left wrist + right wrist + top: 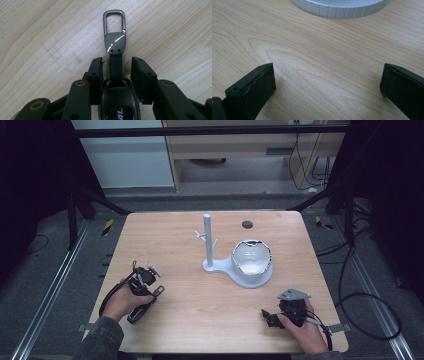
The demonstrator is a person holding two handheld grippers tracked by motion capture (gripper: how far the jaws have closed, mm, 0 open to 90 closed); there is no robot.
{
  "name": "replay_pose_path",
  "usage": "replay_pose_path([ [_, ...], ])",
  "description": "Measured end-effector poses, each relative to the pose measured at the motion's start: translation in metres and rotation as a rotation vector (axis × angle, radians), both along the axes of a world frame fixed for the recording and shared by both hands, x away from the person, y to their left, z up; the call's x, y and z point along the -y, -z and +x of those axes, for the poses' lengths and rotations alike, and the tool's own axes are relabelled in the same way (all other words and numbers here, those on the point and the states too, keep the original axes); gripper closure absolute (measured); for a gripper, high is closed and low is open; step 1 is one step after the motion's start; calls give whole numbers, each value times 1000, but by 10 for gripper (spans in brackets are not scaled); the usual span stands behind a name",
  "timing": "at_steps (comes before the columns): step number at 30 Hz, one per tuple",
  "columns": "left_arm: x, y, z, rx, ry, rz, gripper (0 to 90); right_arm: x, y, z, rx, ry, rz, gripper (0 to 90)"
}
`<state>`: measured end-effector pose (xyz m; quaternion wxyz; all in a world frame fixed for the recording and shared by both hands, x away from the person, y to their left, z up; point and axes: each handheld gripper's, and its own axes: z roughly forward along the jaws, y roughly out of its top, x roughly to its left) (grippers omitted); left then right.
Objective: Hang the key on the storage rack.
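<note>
Dark metal is seen between the jaws of the left gripper [117, 66]: a key fob [115, 62] with a black strap and a grey clip lies flat on the wooden table [200, 305], its clip pointing away from the gripper. The jaws stand on either side of the strap with a gap left on each side — not pressed on it. In the high view the left gripper [145, 276] is held low at the table's left, gripped by the left hand [121, 301], the forearm angled in from the lower edge. The right gripper [267, 316] is rested near the front right corner, its jaws spread wide — nothing between them — and pointed toward the white stand [235, 260].
</note>
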<state>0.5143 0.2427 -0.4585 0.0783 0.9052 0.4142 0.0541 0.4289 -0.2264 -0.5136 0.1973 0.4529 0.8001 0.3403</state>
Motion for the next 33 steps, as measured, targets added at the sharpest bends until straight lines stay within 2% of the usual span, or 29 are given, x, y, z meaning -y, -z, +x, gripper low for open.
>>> replay_pose_path([
  [4, 0, 0, 0, 1, -4, 1, 639, 0, 0, 0, 0, 0, 0, 4],
  [18, 1, 3, 2, 1, -1, -6, 787, 0, 0, 0, -2, 0, 2, 4],
  [22, 0, 2, 1, 4, -2, -4, 794, 0, 0, 0, 0, 0, 0, 4],
  [26, 0, 1, -1, 23, 8, -3, 797, 0, 0, 0, 0, 0, 0, 4],
  [33, -4, 0, -6, 48, 1, -41, 799, 0, 0, 0, -2, 0, 2, 4],
])
